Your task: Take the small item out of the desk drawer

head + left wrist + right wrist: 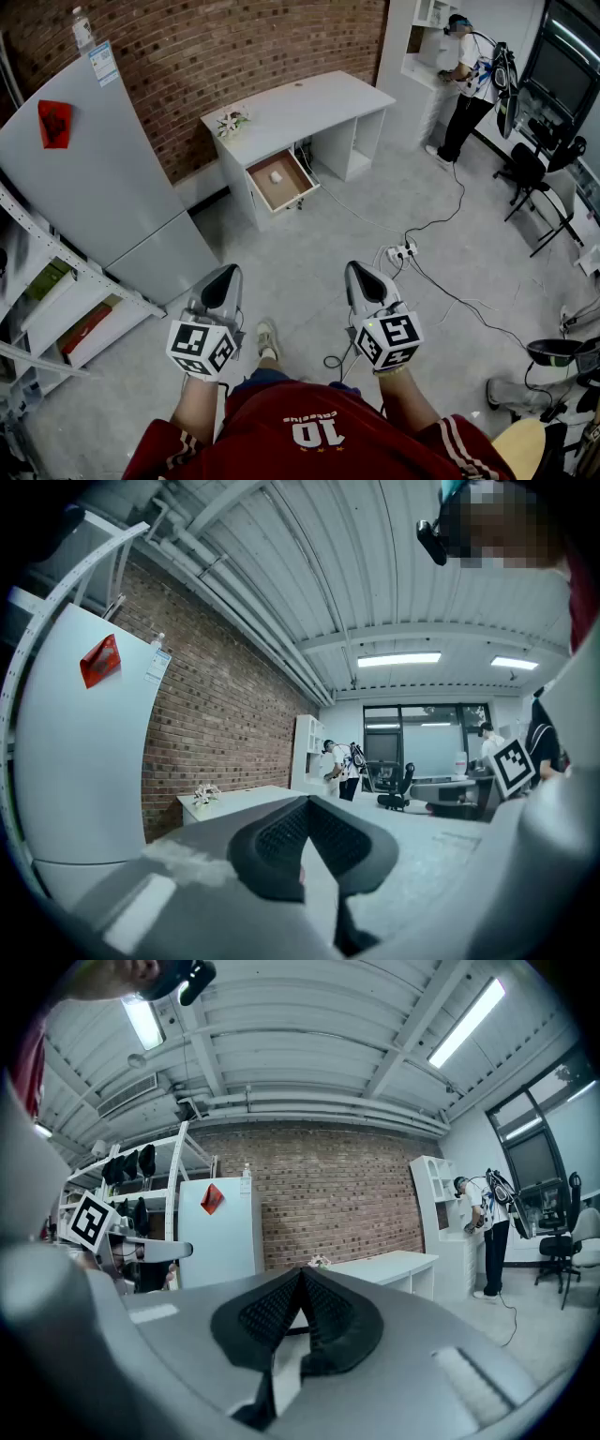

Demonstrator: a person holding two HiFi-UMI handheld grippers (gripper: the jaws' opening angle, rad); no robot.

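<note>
A white desk (309,108) stands against the brick wall, far ahead of me. Its wooden drawer (296,187) is pulled open, and a small white item (276,175) lies inside. My left gripper (226,275) and right gripper (359,272) are held side by side over the floor, well short of the desk. Both are shut with nothing between the jaws. In the left gripper view the closed pads (305,841) point toward the desk (234,803). The right gripper's pads (302,1312) are also pressed together, aimed at the desk (394,1265).
A grey refrigerator (103,169) stands left of the desk, with metal shelving (56,300) nearer me. A power strip and cables (403,251) lie on the floor ahead right. A person (469,80) works at the far right by office chairs (534,178). Small flowers (231,121) sit on the desk.
</note>
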